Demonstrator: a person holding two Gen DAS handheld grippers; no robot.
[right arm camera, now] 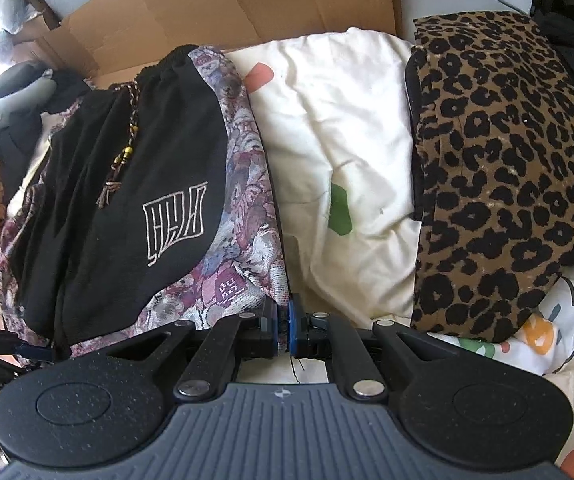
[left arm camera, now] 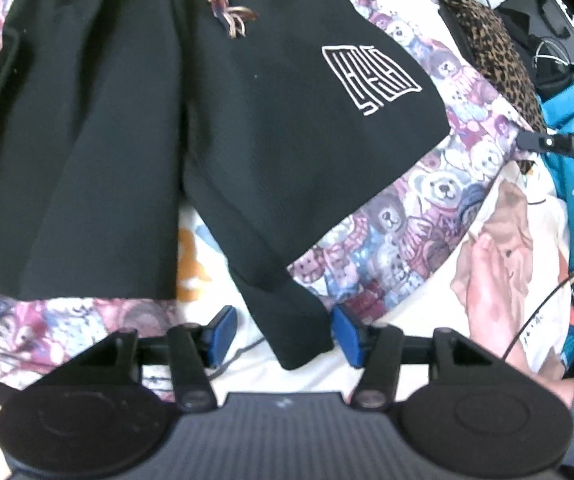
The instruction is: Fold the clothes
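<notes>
Left gripper [left arm camera: 285, 334] stands half open around the black hem of the teddy-print shorts [left arm camera: 247, 152] on the bed, right gripper [right arm camera: 284, 330] clamps their patterned edge, so pulling now risks dragging one side and skewing your fold.

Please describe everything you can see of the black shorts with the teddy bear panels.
The shorts lie flat on the cream bedding. They are black woven fabric with teddy-bear print side panels, a white outlined logo, a gathered waistband and a beaded drawstring. The right gripper is shut on a printed hem corner; a black hem lies between the open left gripper's fingers.
</notes>
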